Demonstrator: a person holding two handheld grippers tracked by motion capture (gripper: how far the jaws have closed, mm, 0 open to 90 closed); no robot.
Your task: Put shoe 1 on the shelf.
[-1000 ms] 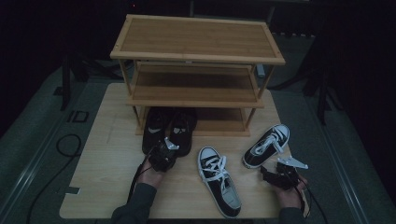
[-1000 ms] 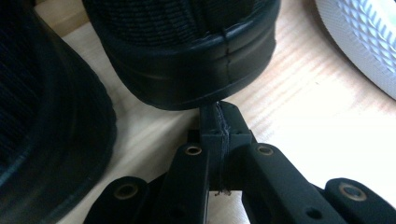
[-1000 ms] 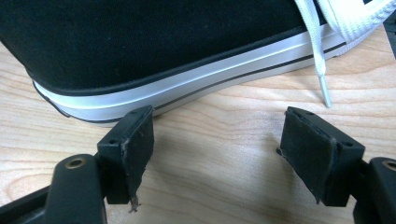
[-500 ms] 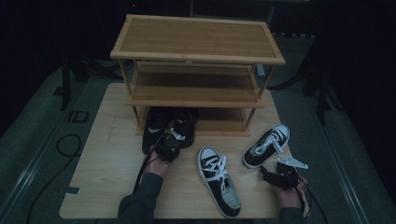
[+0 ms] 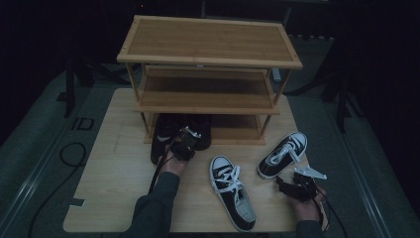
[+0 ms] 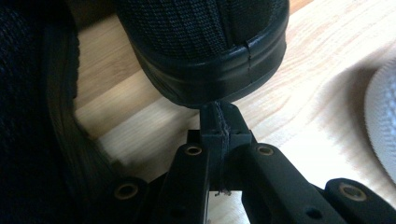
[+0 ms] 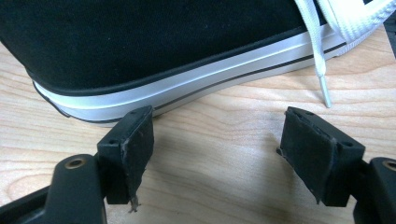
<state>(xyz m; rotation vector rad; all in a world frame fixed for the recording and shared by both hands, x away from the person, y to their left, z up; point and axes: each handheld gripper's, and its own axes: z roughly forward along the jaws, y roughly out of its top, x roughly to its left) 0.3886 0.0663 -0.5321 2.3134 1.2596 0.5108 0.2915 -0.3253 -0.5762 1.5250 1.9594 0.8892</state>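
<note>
Two all-black shoes (image 5: 181,136), two black-and-white sneakers (image 5: 233,191), left hand-held gripper (image 6: 219,122) closed empty, right hand-held gripper (image 7: 217,154) wide

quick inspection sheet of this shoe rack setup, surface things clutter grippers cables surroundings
surface: light wooden table, a small grey tag near its front left corner.
job's things: three-tier wooden shoe rack at the back; pair of black shoes at the bottom shelf, heels sticking out towards the person; two black-and-white sneakers loose on the table, one in the middle, one to the right.
clutter: nothing seen.
grippers: left gripper shut with nothing between its pads, tips against the heel of a black shoe; right gripper open, close beside the right sneaker's sole.
cables: a black cable loops on the floor left of the table.
surroundings: dark room, grey floor.
</note>
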